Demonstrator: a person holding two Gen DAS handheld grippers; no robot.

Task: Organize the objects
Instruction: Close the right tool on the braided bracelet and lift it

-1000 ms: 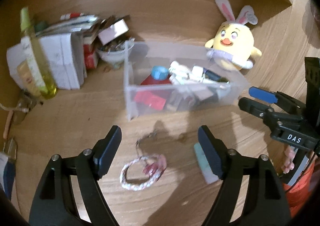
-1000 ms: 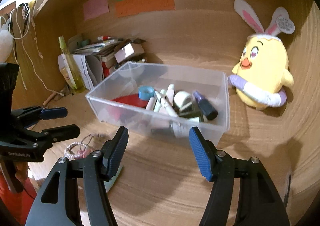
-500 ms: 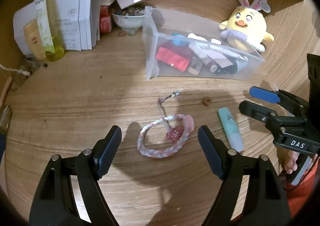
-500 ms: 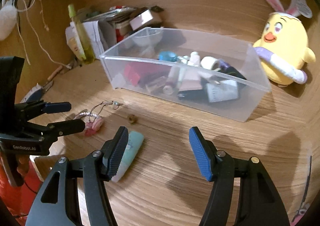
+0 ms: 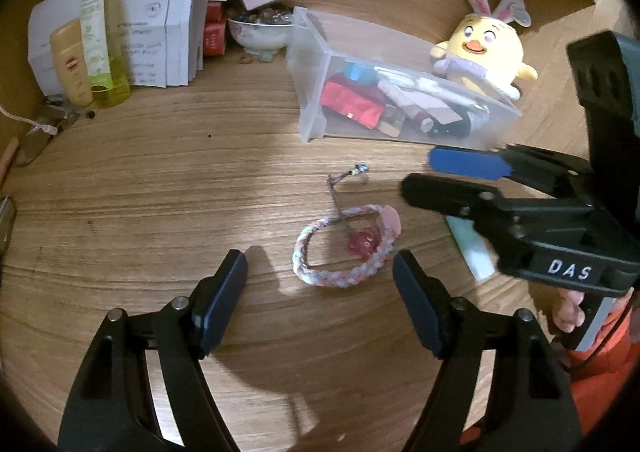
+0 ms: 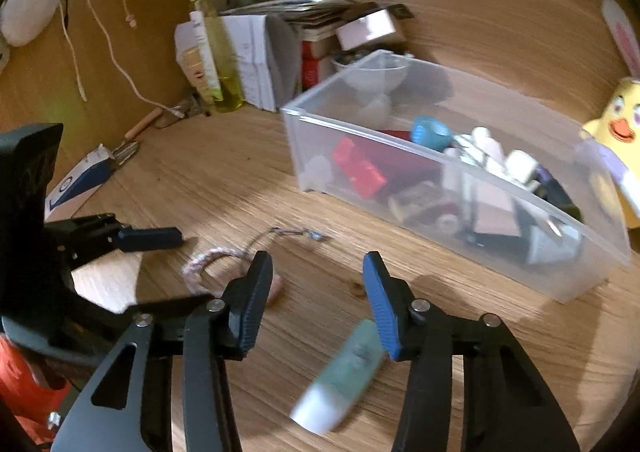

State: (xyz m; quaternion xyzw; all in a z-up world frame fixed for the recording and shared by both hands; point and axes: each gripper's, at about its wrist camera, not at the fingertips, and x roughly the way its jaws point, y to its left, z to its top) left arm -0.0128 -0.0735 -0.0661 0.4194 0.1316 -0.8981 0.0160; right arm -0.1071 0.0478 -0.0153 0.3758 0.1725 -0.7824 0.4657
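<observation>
A braided pink-and-white bracelet [image 5: 304, 248] with a pink charm lies on the wooden desk. It sits just beyond the fingertips of my left gripper [image 5: 320, 278], whose wide jaws are closing slightly and touch nothing. My right gripper [image 6: 316, 284] hovers over a mint-green tube [image 6: 344, 376], and its jaws are closing. The tube lies on the desk under the right fingertip with no pad on it. In the left wrist view the right gripper [image 5: 436, 177] reaches in from the right above the tube [image 5: 472, 248]. The bracelet [image 6: 200, 264] shows left of my right fingers.
A clear plastic bin [image 5: 312, 63] holding several small items stands behind the bracelet. A yellow plush chick [image 5: 484, 51] is at its far end. A green bottle [image 5: 104, 31], white boxes [image 5: 160, 31] and a bowl [image 5: 260, 35] crowd the back left. Cords [image 6: 120, 63] hang at the left wall.
Both grippers have dropped toward the desk. The right one swung left over the tube and its jaws narrowed. The bracelet now sits closer to the left fingertips.
</observation>
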